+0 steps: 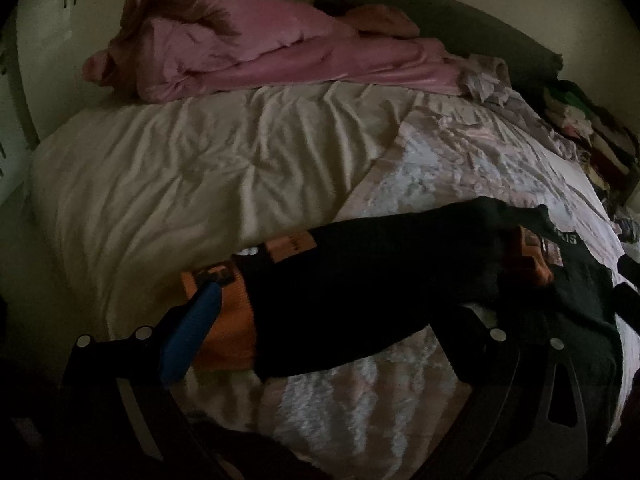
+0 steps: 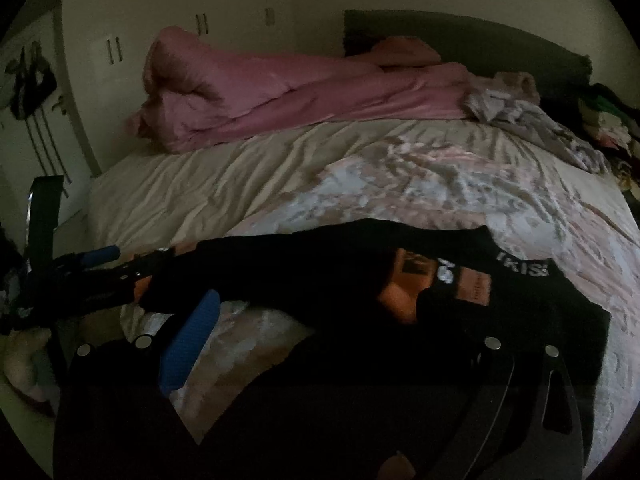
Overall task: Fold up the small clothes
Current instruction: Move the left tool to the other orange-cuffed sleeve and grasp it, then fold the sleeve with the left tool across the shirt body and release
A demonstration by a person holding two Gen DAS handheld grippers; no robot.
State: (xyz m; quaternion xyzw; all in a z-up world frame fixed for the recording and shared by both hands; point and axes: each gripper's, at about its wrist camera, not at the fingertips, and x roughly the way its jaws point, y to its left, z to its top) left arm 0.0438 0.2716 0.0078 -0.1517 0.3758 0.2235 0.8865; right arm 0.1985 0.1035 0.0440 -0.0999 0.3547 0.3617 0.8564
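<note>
Black garment (image 1: 360, 292) on floral sheet (image 1: 460, 168) | both claws spread, ungripped | pink duvet (image 1: 240, 56) behind

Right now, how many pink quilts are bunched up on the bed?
1. The pink quilt lies rumpled along the far side of the bed, near the dark headboard. Others may be hidden beneath.

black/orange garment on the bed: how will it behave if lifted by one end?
The black and orange garment is probably floppy: it lies creased and draped flat on the patterned blanket. It is likely light, being thin fabric. Lifted at the orange cuff beside the left tongs, the rest would likely trail and sag.
</note>
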